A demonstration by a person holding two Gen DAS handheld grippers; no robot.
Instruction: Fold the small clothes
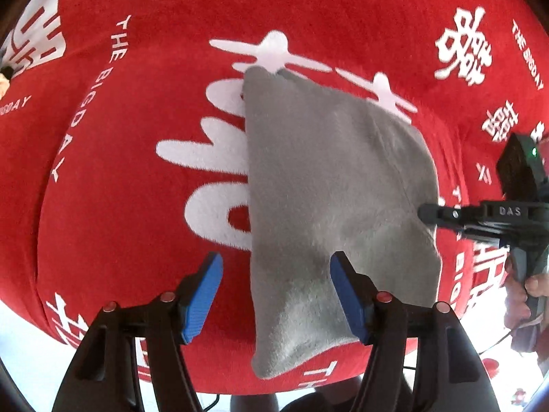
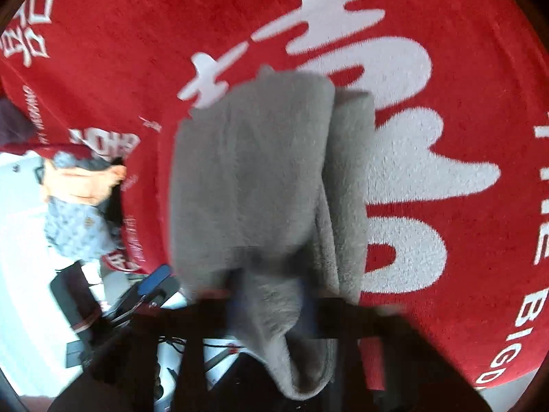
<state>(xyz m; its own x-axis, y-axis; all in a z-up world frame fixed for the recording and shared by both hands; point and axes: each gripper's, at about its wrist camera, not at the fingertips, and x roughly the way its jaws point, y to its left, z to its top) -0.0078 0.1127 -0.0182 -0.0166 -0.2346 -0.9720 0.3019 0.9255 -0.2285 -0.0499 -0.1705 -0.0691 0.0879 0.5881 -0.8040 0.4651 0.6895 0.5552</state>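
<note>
While the grey garment (image 1: 329,185) lies doubled over on the red blanket (image 1: 120,137), I put this fold somewhere near its middle: one lengthwise fold looks made, two layers showing along the edge in the right wrist view, and squaring up or a further fold seems left to do. My left tongs (image 1: 276,295) stand apart, blue pads (image 1: 202,295) hovering over the garment's near end, one pad above the cloth and the other out over bare blanket, gripping nothing. My right tongs (image 2: 271,295) are together and clamped on the garment's near corner, as best I can tell through the motion blur; from the left wrist view their black tips meet the cloth's right-hand edge. Beyond my left tongs, off the blanket's edge, sits a loose heap of other clothes (image 2: 75,206). No basket, bin or drawer is in view, so nothing can be said of contents.
</note>
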